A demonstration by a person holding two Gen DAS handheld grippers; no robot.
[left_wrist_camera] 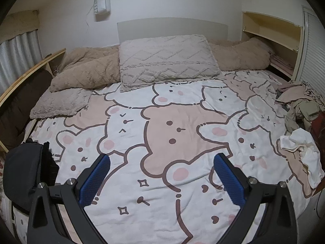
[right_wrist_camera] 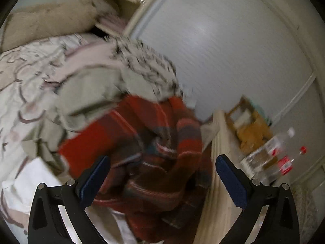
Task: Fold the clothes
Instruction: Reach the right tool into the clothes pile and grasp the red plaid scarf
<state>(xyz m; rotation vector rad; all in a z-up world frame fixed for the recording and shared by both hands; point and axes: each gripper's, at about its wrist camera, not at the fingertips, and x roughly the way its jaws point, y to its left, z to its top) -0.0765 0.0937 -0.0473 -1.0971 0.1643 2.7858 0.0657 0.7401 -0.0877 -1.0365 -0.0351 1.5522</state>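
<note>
White walls (left_wrist_camera: pixel 162 0), bear-print bed (left_wrist_camera: pixel 162 132), slatted wardrobe door (right_wrist_camera: pixel 223 50)

pillow (left_wrist_camera: pixel 166 59) at headboard | bear-print bedspread (left_wrist_camera: pixel 162 134) | bottles (right_wrist_camera: pixel 270 156) beside bed

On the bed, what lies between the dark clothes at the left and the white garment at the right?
Only bare bear-print bedcover lies between the dark clothes and the white garment, in the left wrist view.

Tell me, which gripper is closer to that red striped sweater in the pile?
Right. The right gripper hangs open just over the red striped sweater; the left gripper hangs over the bedspread's middle, well away.
</note>
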